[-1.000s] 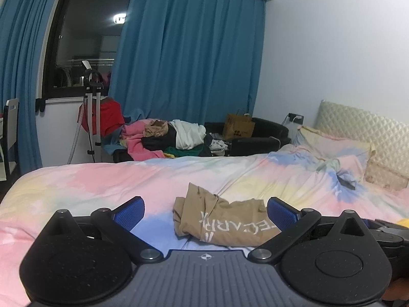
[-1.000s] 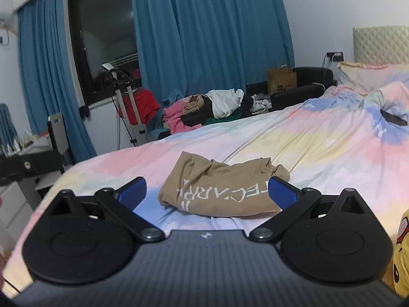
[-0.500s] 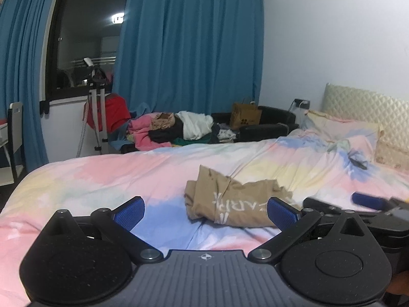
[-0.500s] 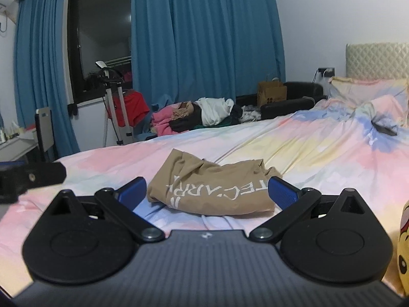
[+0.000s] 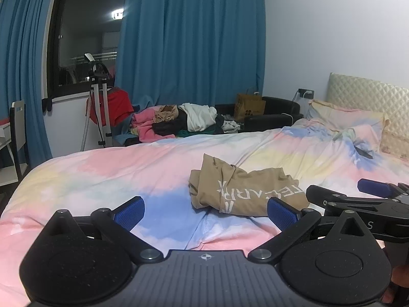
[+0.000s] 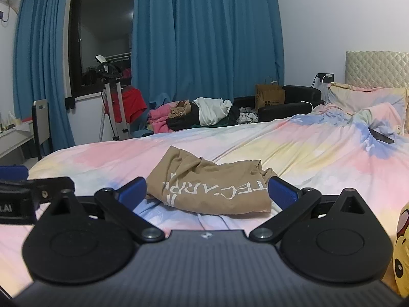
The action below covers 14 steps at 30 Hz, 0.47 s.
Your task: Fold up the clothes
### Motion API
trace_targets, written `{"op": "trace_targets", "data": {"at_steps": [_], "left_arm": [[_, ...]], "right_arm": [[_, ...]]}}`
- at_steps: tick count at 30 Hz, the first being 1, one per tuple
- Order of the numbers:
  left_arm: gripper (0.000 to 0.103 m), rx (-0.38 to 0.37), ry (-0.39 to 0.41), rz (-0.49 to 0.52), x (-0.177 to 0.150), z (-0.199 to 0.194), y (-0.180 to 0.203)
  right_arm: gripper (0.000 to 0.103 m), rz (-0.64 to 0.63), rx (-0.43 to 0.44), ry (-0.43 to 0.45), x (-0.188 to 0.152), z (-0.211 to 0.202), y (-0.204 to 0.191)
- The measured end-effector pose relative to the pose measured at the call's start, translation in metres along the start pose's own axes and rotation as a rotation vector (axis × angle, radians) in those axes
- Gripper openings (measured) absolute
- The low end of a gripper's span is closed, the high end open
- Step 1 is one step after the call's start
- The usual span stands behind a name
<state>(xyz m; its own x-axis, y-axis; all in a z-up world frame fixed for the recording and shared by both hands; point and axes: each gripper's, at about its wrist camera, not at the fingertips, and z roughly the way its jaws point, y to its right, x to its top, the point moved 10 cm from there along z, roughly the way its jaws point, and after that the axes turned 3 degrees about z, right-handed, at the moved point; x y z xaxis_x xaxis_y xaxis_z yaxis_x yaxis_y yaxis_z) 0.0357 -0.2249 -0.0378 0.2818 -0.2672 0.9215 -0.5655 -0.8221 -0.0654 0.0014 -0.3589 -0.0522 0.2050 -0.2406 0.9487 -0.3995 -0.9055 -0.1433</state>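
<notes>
A crumpled tan shirt [image 5: 242, 190] with white lettering lies on the pastel tie-dye bedspread [image 5: 115, 174]. It also shows in the right wrist view [image 6: 212, 186]. My left gripper [image 5: 205, 211] is open and empty, low over the bed, with the shirt ahead and to the right. My right gripper [image 6: 207, 190] is open and empty, just short of the shirt's near edge. The right gripper also shows at the right of the left wrist view [image 5: 368, 199], and the left gripper at the left edge of the right wrist view [image 6: 28, 189].
A pile of clothes [image 5: 179, 122] lies beyond the far side of the bed. A tripod [image 5: 98, 107] stands by the blue curtains. Pillows [image 5: 347, 120] and a dark flat object [image 5: 364, 152] lie at the head. A yellow plush [image 6: 401, 250] sits at right.
Both grippers moved further apart sideways; each now shows at the edge of the other's view. The shirt shifted right in the left view. Both grippers stayed open.
</notes>
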Motion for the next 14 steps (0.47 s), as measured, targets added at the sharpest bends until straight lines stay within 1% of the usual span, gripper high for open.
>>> {"op": "trace_targets", "data": {"at_steps": [14], "left_arm": [[0.103,0.005,0.007,0.004,0.0009,-0.0038,0.0000]], "right_arm": [[0.103,0.001,-0.004,-0.007,-0.0005,0.0016,-0.0009]]}}
